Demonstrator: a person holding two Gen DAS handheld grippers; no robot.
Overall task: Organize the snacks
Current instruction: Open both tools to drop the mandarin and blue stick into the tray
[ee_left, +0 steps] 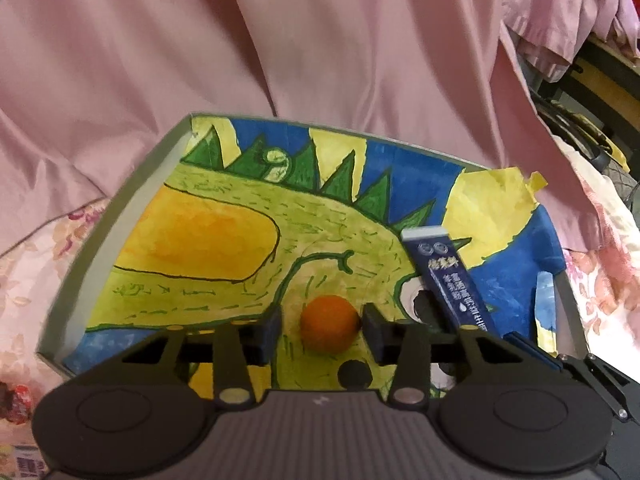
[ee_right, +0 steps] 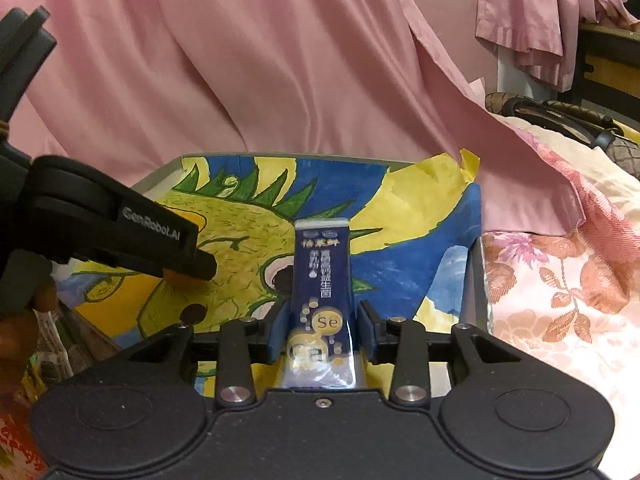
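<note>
A shallow grey box (ee_left: 120, 216) lined with a bright dinosaur painting lies on the bed; it also shows in the right wrist view (ee_right: 478, 280). My left gripper (ee_left: 322, 328) is inside it, its jaws wider than a small orange fruit (ee_left: 330, 322) that sits between them; the right finger touches it, the left stands apart. My right gripper (ee_right: 322, 330) is shut on a dark blue snack sachet (ee_right: 322, 292) and holds it over the box's right side. The sachet (ee_left: 444, 276) shows in the left wrist view, and the left gripper (ee_right: 192, 268) with the orange in the right wrist view.
Pink fabric (ee_left: 280, 40) drapes behind the box. A floral bedspread (ee_right: 560, 300) lies around it. Red-wrapped snacks (ee_left: 16, 400) lie at the far left. A dark bag (ee_right: 560, 120) sits at the back right.
</note>
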